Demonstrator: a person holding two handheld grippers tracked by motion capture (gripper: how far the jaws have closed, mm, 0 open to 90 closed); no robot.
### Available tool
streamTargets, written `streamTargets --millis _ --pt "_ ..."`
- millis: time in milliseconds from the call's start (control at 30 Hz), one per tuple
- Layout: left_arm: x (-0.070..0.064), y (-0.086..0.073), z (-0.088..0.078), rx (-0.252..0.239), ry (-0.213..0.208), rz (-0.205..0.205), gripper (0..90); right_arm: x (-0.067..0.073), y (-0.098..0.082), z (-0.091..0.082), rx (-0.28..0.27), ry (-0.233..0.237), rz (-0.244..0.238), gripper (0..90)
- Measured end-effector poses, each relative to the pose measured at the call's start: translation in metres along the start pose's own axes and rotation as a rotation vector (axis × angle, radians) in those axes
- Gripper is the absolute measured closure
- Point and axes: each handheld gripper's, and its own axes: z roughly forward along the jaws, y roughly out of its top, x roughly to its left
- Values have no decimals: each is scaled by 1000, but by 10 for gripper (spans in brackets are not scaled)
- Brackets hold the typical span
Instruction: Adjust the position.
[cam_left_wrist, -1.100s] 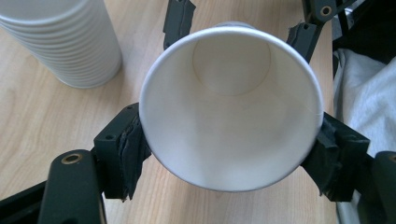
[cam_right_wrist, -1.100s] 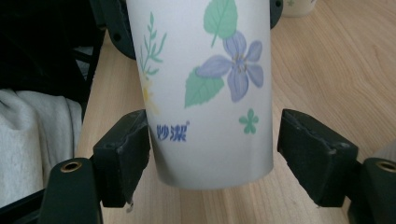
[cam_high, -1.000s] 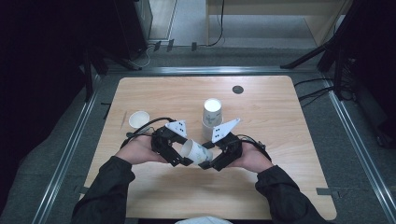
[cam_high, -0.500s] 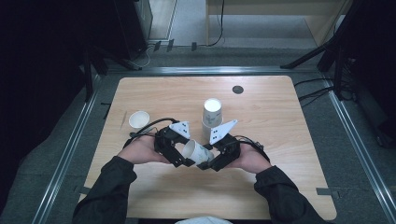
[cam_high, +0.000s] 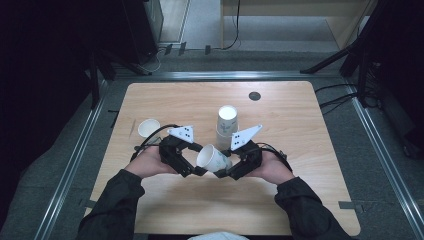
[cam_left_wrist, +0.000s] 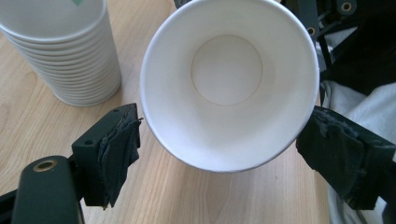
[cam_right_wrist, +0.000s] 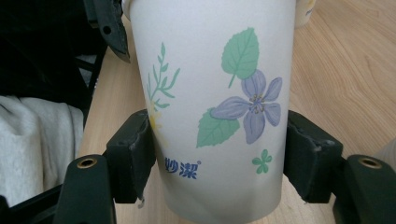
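A white paper cup (cam_high: 212, 158) with a flower print is held in the air between the two grippers, its mouth turned up and to the left. My right gripper (cam_high: 226, 172) is shut on the cup (cam_right_wrist: 215, 107) near its base, a pad pressed on each side. My left gripper (cam_high: 194, 169) is open, and its pads (cam_left_wrist: 116, 149) stand on either side of the cup's (cam_left_wrist: 229, 88) rim. The inside of the cup is empty. In the left gripper view its own gripper (cam_left_wrist: 219, 144) looks straight into the mouth.
A tall stack of the same cups (cam_high: 227, 122) stands just behind the grippers on the wooden table (cam_high: 300, 200). A single cup (cam_high: 148, 128) stands at the left. A black round cap (cam_high: 254, 96) sits in the far table top.
The held cup has turned from lying sideways to pointing its mouth up and left. Both hands have stayed in about the same place.
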Motion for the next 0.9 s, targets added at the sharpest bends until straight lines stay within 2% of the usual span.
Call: streamTargets --millis 200,500,700,733,900 --pt "0 -4 1 -83 -20 -38 141 1 0 0 -10 8 -2 326" --pt "-3 -3 11 -117 -26 -36 141 1 0 -1 -17 20 9 325" --pt "1 -4 8 -183 -57 -68 154 1 0 0 -30 29 12 326" --pt "2 -5 7 -191 -58 -64 156 1 0 0 -32 28 10 326" --pt "2 -6 9 -192 -67 -71 174 0 0 1 -31 32 13 326"
